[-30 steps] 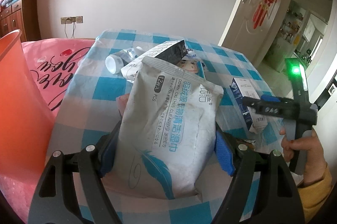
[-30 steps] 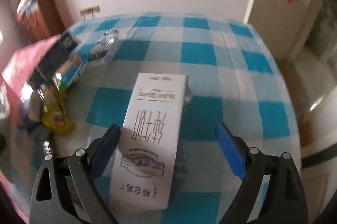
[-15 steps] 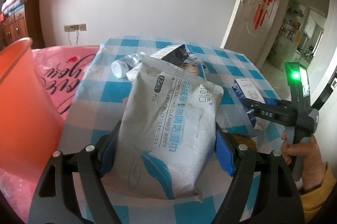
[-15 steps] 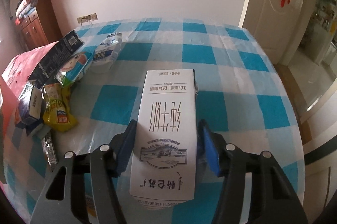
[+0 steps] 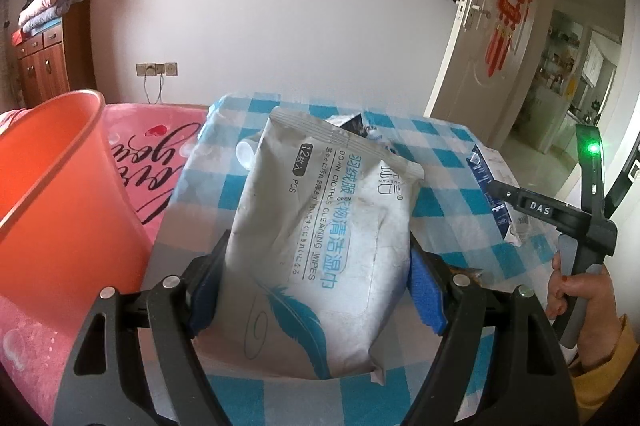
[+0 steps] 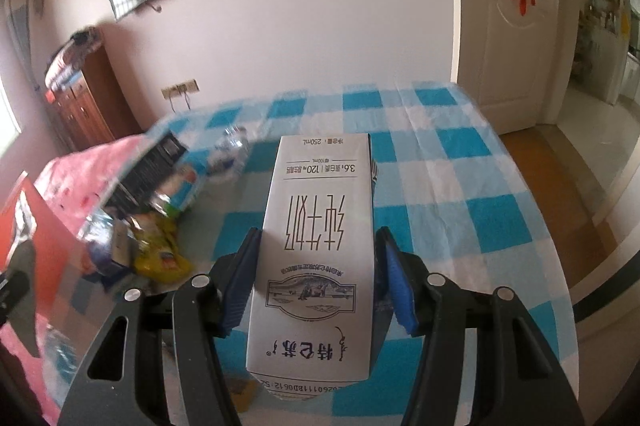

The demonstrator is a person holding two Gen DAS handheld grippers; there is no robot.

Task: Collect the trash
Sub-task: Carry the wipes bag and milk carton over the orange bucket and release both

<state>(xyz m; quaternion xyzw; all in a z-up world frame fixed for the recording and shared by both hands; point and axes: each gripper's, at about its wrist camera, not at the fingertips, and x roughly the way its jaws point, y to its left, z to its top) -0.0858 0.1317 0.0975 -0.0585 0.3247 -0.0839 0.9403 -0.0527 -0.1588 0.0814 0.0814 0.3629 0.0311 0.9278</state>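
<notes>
A grey wipes pack (image 5: 320, 238) stands at the centre of the left wrist view, pinched across its width by the left hand-held gripper (image 5: 316, 290), long axis running away from the camera. The orange bin (image 5: 52, 194) sits at the left edge, nearer this hand. At the centre of the right wrist view, the right hand-held gripper (image 6: 320, 278) clamps a milk carton (image 6: 320, 250) lengthwise above the checked worktop (image 6: 460, 194); other litter (image 6: 160, 250) lies at left.
</notes>
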